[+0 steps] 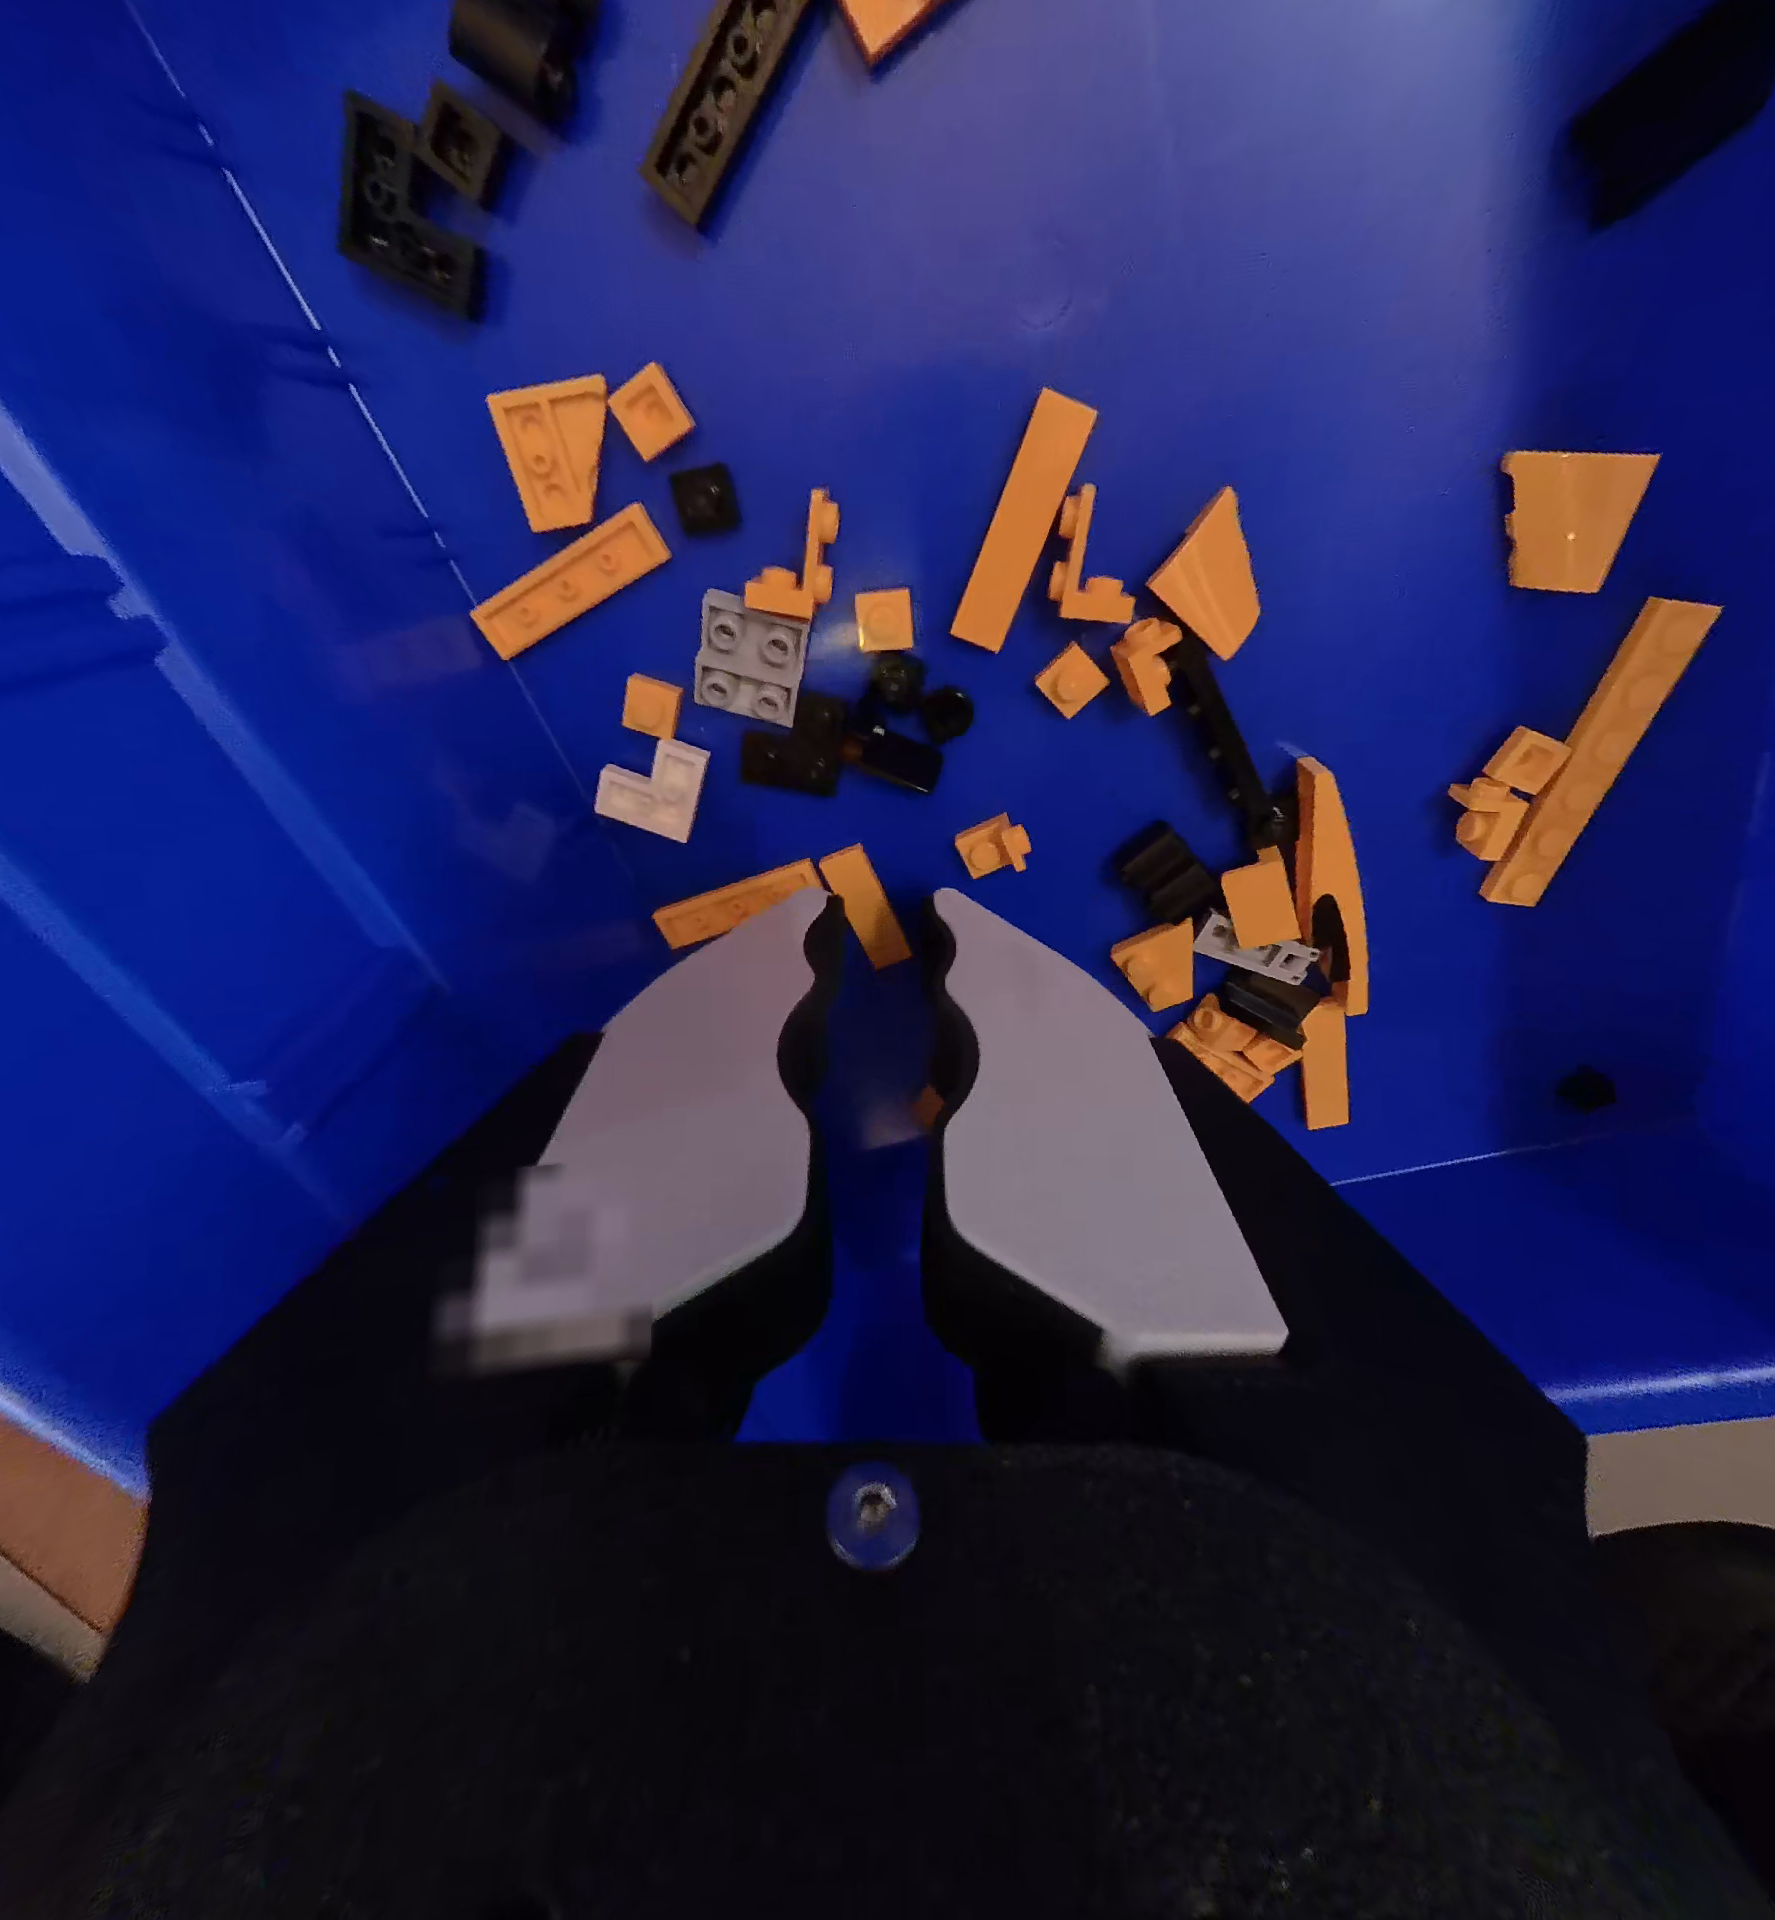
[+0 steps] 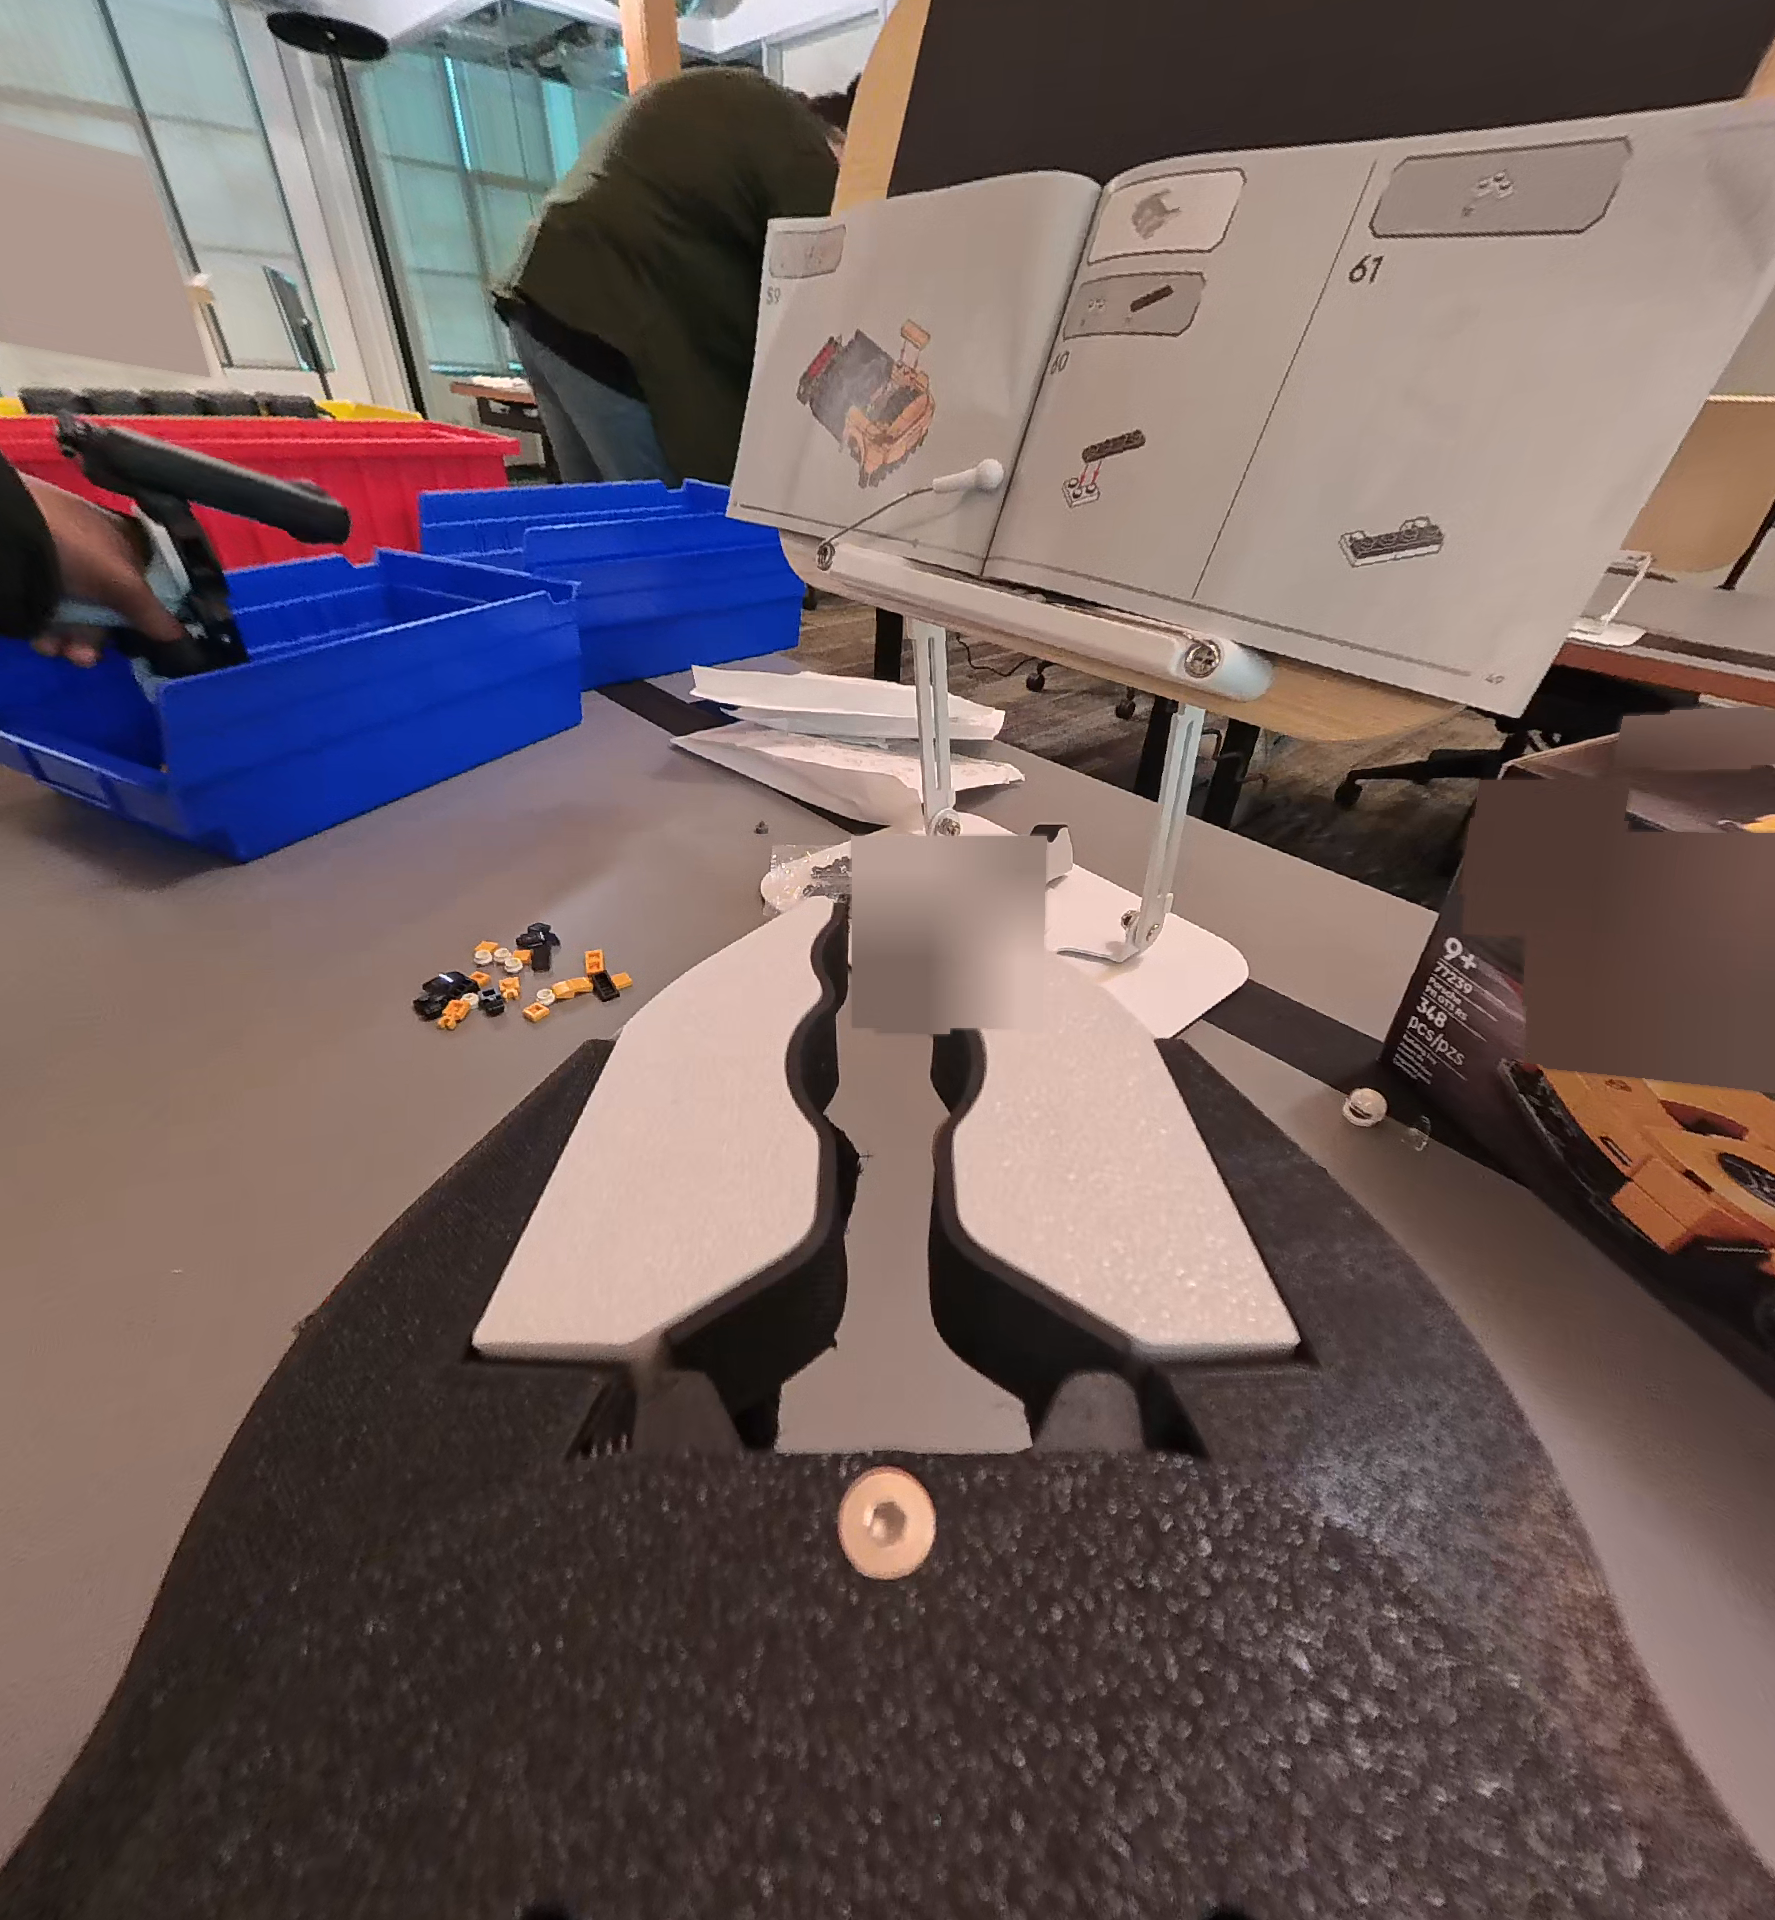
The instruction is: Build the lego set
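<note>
Tabletop (image 2: 187, 1091): grey; carries everything in the right wrist view.
Bins: three blue and one red (image 2: 270, 473) in the right wrist view. The nearest blue bin (image 2: 343, 717) sits at 10 o'clock, two more blue bins (image 2: 654, 582) beyond it at 11, the red one behind them.
Instruction booklet (image 2: 1278, 416): one, open on a white stand (image 2: 1163, 935) at 12 to 1 o'clock.
Set box (image 2: 1641, 1143): one, dark with an orange car pictured, at 3 o'clock.
Paper bags (image 2: 841, 727): a white heap under the stand at 12 o'clock; count unclear.
Person (image 2: 654, 270): one, bent over in the background at 11 o'clock.
Left gripper (image 1: 878, 909): reaching down into the nearest blue bin (image 1: 1070, 260); jaws narrowly spread, with one orange plate (image 1: 865, 904) standing between the tips. Whether both tips touch it I cannot tell. In the right wrist view it shows at 10 o'clock (image 2: 192, 582), held by a hand (image 2: 104, 571).
Right gripper (image 2: 888, 966): above the tabletop, jaws slightly apart, nothing seen between them; a mosaic patch hides the tips.
Bin pieces (image 1: 1028, 520): mostly orange, roughly thirty, spread from 9 to 3 o'clock; about a dozen black; one grey four-stud plate (image 1: 753, 660); one white L-shaped plate (image 1: 654, 790) at 9 o'clock.
Loose tabletop pieces (image 2: 519, 982): one small cluster, orange, black and white, at 9 to 10 o'clock of the right jaws; too small to count.
</note>
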`<state>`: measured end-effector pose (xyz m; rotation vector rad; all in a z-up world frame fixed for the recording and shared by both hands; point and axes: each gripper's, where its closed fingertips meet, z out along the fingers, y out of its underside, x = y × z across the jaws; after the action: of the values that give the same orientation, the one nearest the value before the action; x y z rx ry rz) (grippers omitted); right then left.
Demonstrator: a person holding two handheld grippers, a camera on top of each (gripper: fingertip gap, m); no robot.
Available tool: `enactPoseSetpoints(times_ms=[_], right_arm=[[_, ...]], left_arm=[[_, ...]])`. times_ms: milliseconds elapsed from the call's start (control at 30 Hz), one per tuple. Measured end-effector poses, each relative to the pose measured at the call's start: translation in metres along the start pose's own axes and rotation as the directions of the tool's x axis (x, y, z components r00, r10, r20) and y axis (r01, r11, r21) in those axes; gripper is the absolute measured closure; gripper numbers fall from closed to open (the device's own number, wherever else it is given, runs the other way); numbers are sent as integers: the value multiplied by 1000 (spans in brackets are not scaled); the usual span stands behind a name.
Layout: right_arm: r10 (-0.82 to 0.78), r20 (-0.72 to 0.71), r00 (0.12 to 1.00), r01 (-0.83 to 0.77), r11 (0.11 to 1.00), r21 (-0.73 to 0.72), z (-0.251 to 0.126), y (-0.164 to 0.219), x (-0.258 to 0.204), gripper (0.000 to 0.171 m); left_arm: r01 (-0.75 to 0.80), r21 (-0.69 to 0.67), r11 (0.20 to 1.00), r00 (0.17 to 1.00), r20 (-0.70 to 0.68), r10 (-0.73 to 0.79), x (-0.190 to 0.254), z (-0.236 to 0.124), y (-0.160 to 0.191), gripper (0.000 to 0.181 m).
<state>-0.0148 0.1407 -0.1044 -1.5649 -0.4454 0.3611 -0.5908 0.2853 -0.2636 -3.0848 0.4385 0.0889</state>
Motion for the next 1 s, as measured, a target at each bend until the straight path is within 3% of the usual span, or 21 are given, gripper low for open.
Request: enactPoseSetpoints(times_ms=[600, 767, 1000], right_arm=[[-2, -2, 1000, 2, 1000, 17, -5, -7, 1, 158], [-6, -7, 1000, 6, 1000, 25, -6, -11, 1, 158], [-4, 4, 1000, 4, 1000, 13, -3, -6, -2, 158]], left_arm=[[-55, 62, 997, 997, -51, 58, 12, -2, -1, 178], [-92, 208, 974, 993, -47, 104, 22, -39, -10, 178], [-207, 403, 891, 956, -109, 271, 76, -104, -17, 178]])
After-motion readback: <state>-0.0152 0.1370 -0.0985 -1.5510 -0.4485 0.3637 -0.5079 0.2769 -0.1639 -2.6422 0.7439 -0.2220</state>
